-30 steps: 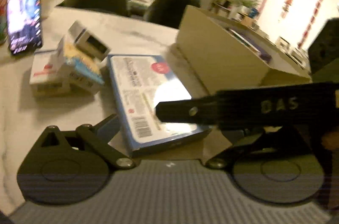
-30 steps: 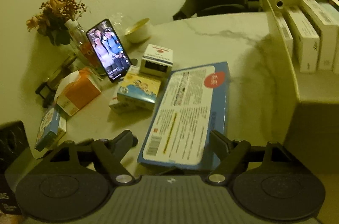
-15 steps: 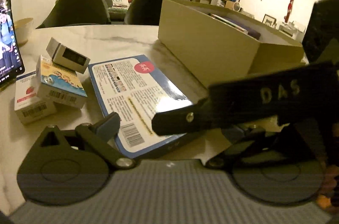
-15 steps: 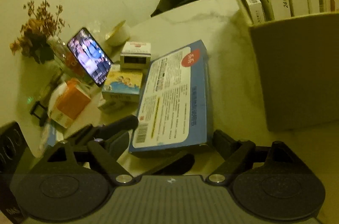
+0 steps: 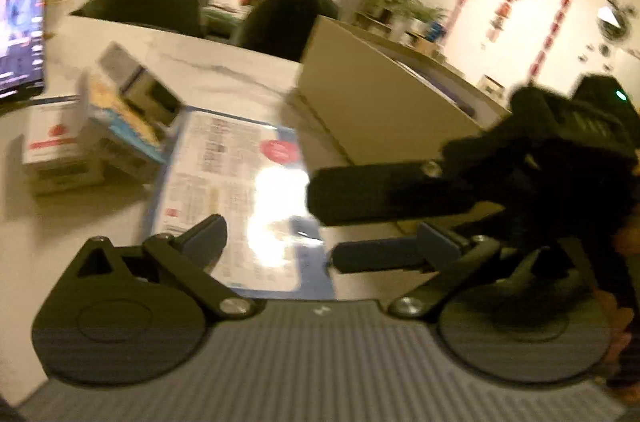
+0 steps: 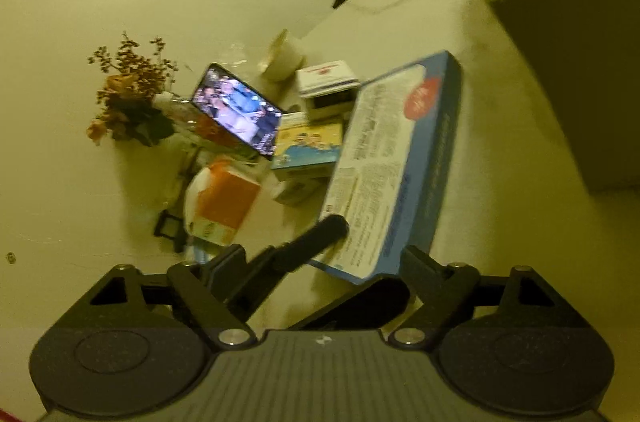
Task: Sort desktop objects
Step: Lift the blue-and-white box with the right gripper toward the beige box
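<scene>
The flat blue box [image 6: 392, 158] lay label-up on the counter [image 5: 224, 70], its long side running away from me. Its far end was near the open cardboard storage box [image 5: 380, 110] and a heap of small cartons [image 5: 120, 110] sat just beside its other flank. I judged it to be light, stiff card: rigid enough to lift by one end, but broad and shallow, so it would want to droop or swing if pinched only at a corner. Its glossy face threw back a hard glare, which made me expect a slippery surface. The safest hold, to my mind, was across the short near end, pads on the two long edges rather than on the slick top.

The right hand-held gripper [image 6: 324, 254] stood wide, its jaws having just been closing a little. The near end of the box sat between them, with one finger close to the corner and the other clear of it. I saw no pad pressing, so I took nothing as held.

The left hand-held gripper [image 5: 320, 230] was also spread wide over that same near end, gripping nothing. One of its fingers hung above the label. Blur kept me from telling whether it touched.
</scene>
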A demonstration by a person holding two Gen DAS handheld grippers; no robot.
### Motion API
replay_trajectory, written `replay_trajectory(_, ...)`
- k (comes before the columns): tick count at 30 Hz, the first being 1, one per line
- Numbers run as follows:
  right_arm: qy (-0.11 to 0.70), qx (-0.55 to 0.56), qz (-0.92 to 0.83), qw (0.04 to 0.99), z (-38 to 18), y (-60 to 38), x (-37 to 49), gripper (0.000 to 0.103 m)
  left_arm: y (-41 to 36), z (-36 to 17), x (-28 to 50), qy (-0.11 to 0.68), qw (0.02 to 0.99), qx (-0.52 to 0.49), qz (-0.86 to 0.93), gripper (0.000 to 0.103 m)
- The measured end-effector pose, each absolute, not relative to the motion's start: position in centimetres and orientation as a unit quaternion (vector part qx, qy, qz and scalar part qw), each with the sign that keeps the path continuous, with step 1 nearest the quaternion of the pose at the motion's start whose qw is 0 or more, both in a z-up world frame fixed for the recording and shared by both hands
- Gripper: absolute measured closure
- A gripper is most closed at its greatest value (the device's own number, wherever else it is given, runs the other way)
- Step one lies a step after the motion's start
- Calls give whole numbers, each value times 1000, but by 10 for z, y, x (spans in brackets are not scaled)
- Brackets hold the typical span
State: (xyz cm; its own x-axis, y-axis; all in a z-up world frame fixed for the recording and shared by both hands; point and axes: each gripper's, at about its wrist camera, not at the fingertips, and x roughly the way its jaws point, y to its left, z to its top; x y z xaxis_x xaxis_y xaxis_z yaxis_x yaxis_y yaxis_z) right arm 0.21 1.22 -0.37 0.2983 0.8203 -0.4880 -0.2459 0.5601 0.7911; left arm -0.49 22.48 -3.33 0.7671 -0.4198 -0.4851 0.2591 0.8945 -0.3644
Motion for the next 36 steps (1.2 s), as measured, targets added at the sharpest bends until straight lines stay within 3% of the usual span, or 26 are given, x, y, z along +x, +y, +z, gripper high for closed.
replay_trajectory(8, 461, 274, 310, 785, -5, 13, 6, 22, 234, -32, -4, 290, 939, -120, -141, 0)
replay_trajectory(19, 460, 299, 300, 781, -9, 6, 13, 32, 256, -40, 0, 308, 929, -159, -126, 0)
replay_trajectory(25, 464, 303, 295, 778, -16, 8, 16, 46, 256, -47, 0, 309, 927, -171, -127, 12)
replay_trajectory(30, 453, 289, 282, 795, -14, 7, 14, 50, 252, -46, -2, 308, 926, -175, -130, 20)
replay_trajectory(36, 445, 279, 275, 805, -13, 5, 12, 50, 247, -42, -5, 307, 926, -182, -125, 20)
